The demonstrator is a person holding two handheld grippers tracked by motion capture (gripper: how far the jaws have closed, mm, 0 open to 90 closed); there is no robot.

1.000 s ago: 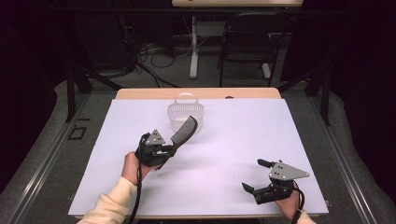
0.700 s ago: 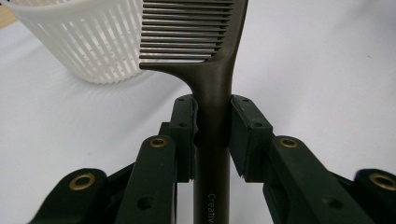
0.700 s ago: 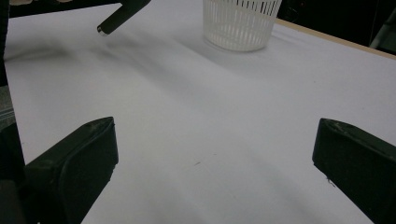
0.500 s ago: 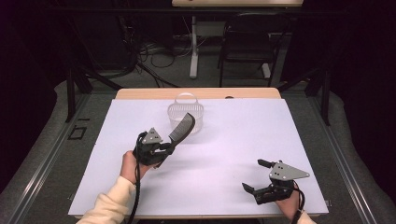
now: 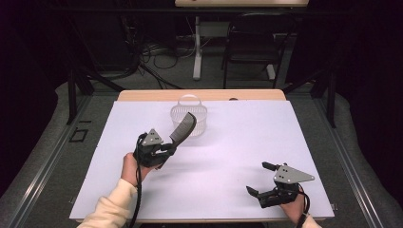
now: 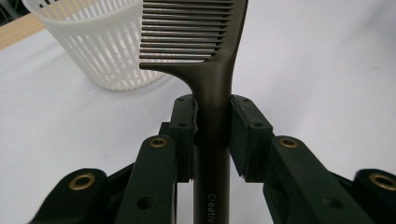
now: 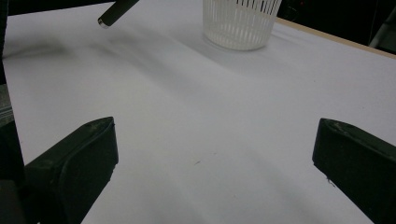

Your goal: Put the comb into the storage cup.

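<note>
Dark comb (image 5: 183, 129), handle low, toothed end raised over white slatted basket (image 5: 189, 120) rim

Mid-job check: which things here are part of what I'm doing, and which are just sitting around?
In the job:
- comb, clamped by its handle in the left gripper
- white slatted basket, just beyond the comb's teeth

Not in the job:
- right gripper, jaws wide apart, nothing between them, low over the white table sheet
- chair and cables on the floor behind

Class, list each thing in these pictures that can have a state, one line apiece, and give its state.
left gripper: shut on the comb's handle
comb: held above the table, tilted, teeth end toward the basket
basket: upright on the table
right gripper: open, nothing between its jaws
</note>
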